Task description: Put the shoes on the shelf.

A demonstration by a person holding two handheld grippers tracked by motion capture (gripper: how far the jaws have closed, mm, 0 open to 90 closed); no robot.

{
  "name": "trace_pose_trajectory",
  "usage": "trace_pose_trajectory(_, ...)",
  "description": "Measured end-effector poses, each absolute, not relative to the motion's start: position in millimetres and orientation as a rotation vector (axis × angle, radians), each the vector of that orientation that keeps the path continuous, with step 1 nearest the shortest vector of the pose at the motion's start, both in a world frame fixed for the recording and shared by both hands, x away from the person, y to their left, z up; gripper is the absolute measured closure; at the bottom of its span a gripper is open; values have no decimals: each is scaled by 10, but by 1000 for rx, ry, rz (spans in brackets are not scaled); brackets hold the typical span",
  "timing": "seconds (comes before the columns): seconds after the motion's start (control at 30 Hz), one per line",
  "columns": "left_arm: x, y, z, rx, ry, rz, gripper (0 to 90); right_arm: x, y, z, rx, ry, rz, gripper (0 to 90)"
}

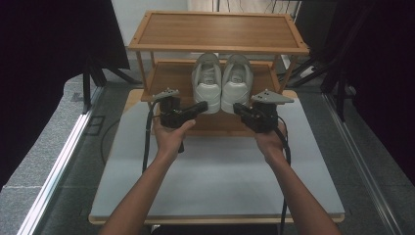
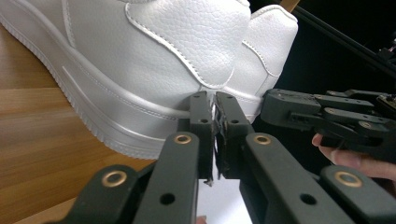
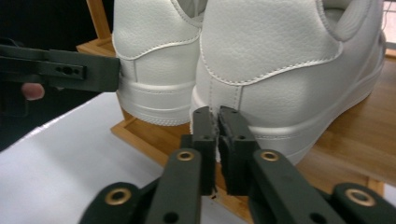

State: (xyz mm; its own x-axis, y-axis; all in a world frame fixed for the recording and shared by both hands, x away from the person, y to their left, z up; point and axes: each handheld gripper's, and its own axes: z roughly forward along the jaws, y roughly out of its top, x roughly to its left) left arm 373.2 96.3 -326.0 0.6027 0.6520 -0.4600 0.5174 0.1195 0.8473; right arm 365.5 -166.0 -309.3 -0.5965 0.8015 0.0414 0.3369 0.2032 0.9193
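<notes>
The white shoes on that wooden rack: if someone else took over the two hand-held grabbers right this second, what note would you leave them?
Left gripper: jaws shut, empty, tips at the heel of the left shoe.
Right gripper: jaws shut, empty, tips at the heel of the right shoe.
Where things are: both white shoes stand side by side on the rack's lower shelf, toes inward, heels sticking out over the front edge. The top shelf holds nothing.
Done: shoes on the rack.
Left: probably push both heels in until the shoes sit fully on the shelf, then draw back.
</notes>
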Motion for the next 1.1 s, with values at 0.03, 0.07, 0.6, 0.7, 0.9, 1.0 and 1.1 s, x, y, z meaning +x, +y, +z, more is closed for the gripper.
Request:
trace_pose_trajectory(0.03,3729,955,-3255,1534,1020,130,850,3631,-1672,-3105,1060,2016,1379,810)
trace_pose_trajectory(0.07,3728,952,-3253,1538,1017,133,844,3619,-1685,-3112,1059,2012,1391,800)
trace_pose_trajectory(0.6,3274,1065,-3301,1518,922,188,701,3153,-2009,-3239,1010,1933,1532,565)
trace_pose_trajectory(0.7,3150,1132,-3386,1510,910,197,673,3053,-2114,-3339,1032,1918,1565,547)
trace_pose_trajectory(0.9,2970,1212,-3755,1532,941,212,590,2871,-2372,-3768,1133,1893,1595,531)
trace_pose_trajectory(1.0,2909,1227,-3865,1529,952,233,585,2845,-2456,-3879,1164,1883,1587,531)
trace_pose_trajectory(1.1,2801,1289,-4045,1544,966,235,563,2803,-2596,-4102,1224,1852,1567,531)
